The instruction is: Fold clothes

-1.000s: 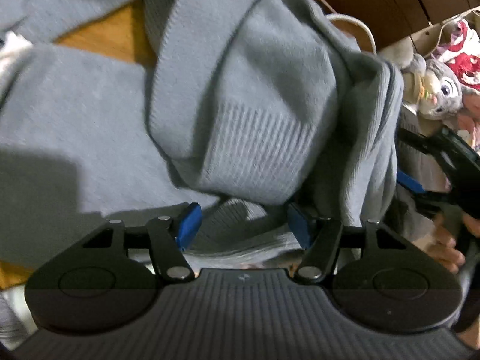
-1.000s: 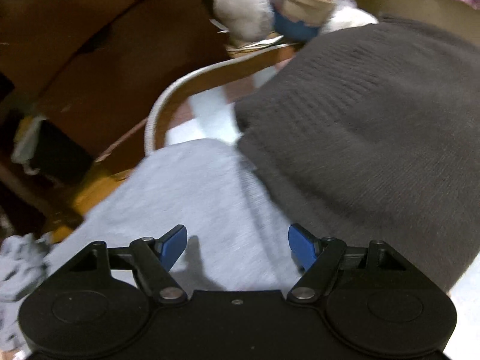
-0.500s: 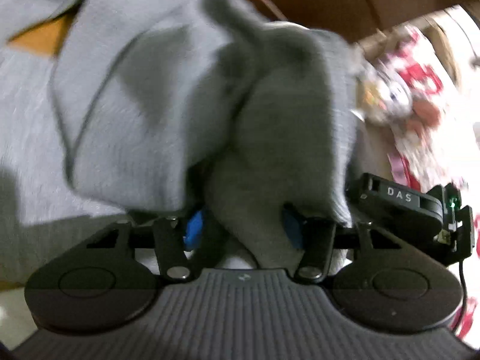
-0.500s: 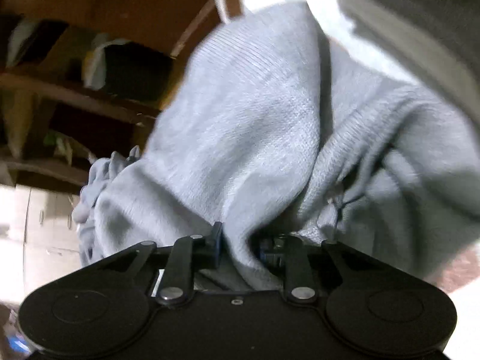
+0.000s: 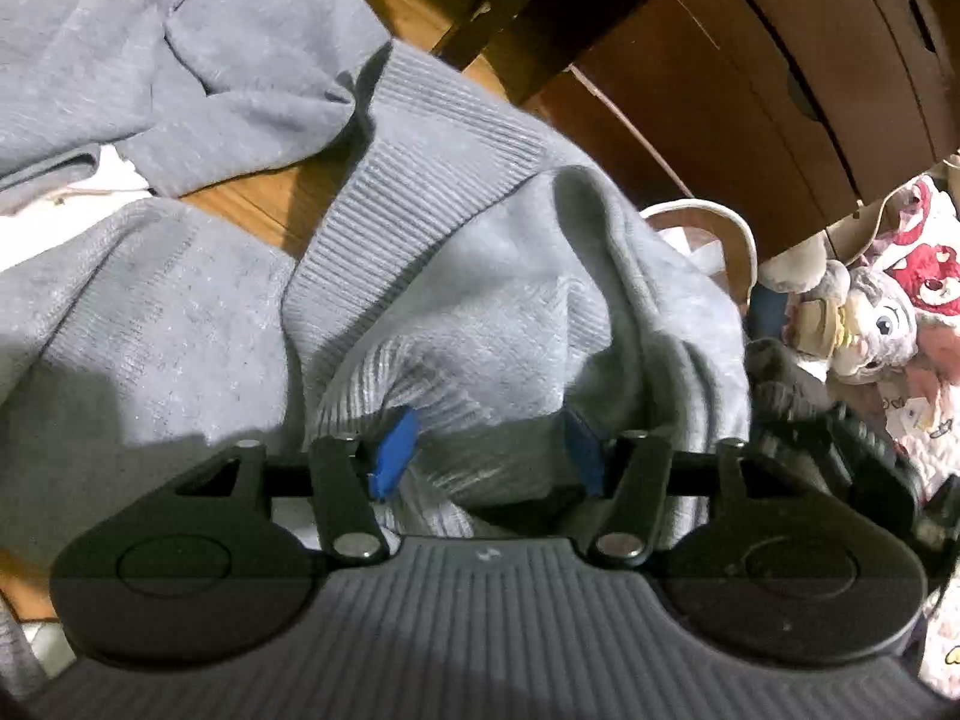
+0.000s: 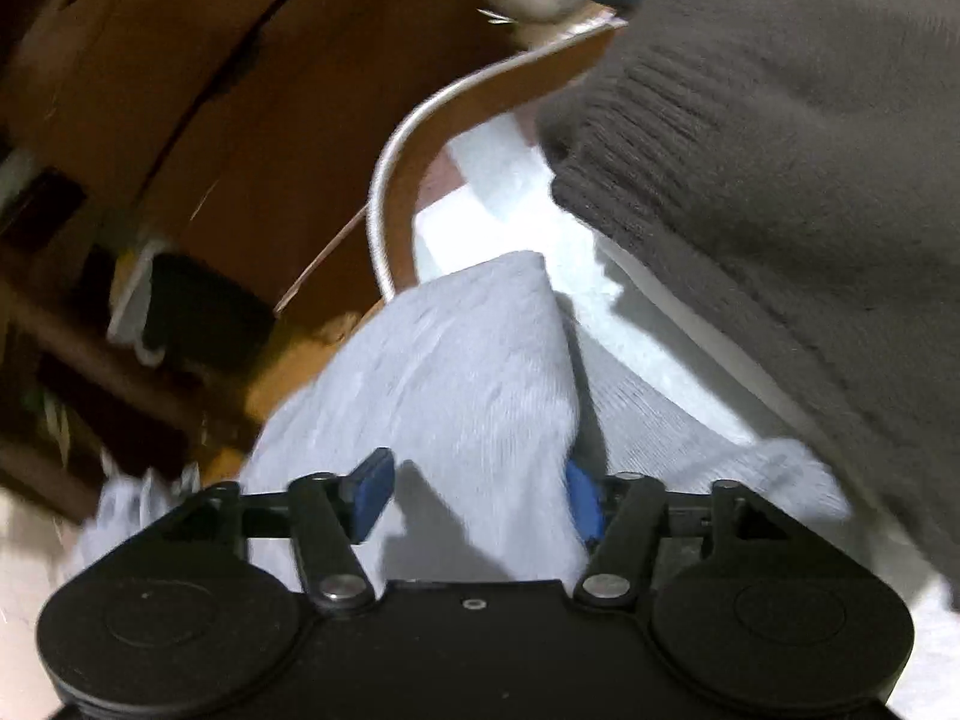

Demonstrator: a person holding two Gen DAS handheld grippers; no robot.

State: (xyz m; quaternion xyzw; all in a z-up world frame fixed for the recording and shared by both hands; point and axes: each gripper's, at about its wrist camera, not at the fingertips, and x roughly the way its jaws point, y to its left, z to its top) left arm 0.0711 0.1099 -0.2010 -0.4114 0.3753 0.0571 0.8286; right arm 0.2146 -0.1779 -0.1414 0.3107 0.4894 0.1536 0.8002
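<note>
A light grey knit sweater (image 5: 510, 300) lies bunched on a wooden surface (image 5: 252, 210), with its ribbed hem (image 5: 408, 192) turned over on top. My left gripper (image 5: 487, 450) is open, and a ribbed fold of the sweater sits loosely between its blue pads. In the right wrist view the same sweater (image 6: 468, 372) rises as a pale fold between the fingers of my right gripper (image 6: 477, 498), which is also open. Its right pad (image 6: 582, 501) touches the fold's edge.
A dark grey knit garment (image 6: 780, 150) fills the right side next to the pale sweater. More grey fabric (image 5: 240, 90) spreads at the upper left. A brown wooden cabinet (image 5: 750, 60) stands behind, and plush toys (image 5: 882, 324) sit at the right. A curved white-edged board (image 6: 390, 180) lies nearby.
Half a second ago the right gripper was shut on the sweater and both held it lifted. Now both stand open and the sweater lies lower, folded over.
</note>
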